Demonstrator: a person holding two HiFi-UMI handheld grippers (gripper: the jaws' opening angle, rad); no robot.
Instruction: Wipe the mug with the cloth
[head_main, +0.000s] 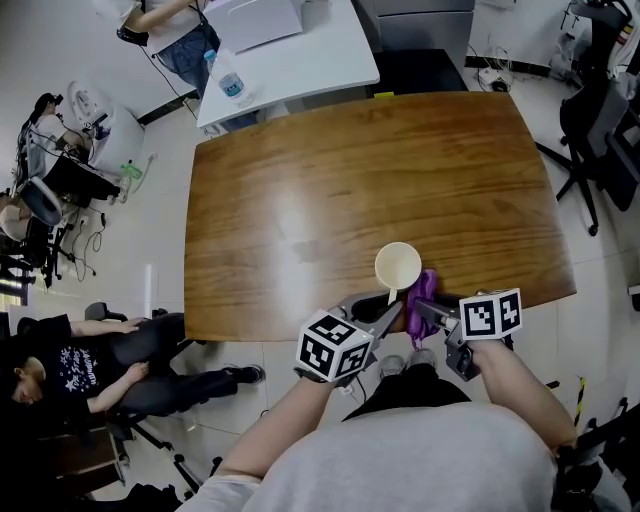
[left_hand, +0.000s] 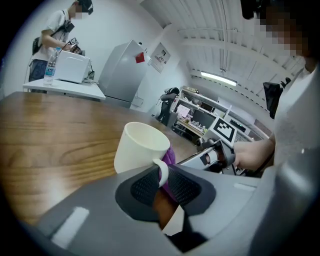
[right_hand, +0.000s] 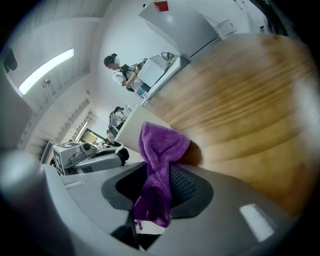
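A cream mug (head_main: 397, 267) stands upright near the front edge of the wooden table (head_main: 330, 190). My left gripper (head_main: 396, 312) is shut on the mug's handle (left_hand: 161, 170), with the mug (left_hand: 140, 148) just beyond the jaws in the left gripper view. A purple cloth (head_main: 424, 292) hangs in my right gripper (head_main: 424, 312), which is shut on it. In the right gripper view the cloth (right_hand: 159, 165) presses against the mug's side (right_hand: 131, 125). The cloth (left_hand: 170, 156) also shows behind the handle.
A white table (head_main: 290, 55) with a water bottle (head_main: 227, 78) stands beyond the far left corner. A person (head_main: 90, 365) sits on the floor at the left, another person (head_main: 165, 30) stands at the top left. Office chairs (head_main: 600, 130) are at the right.
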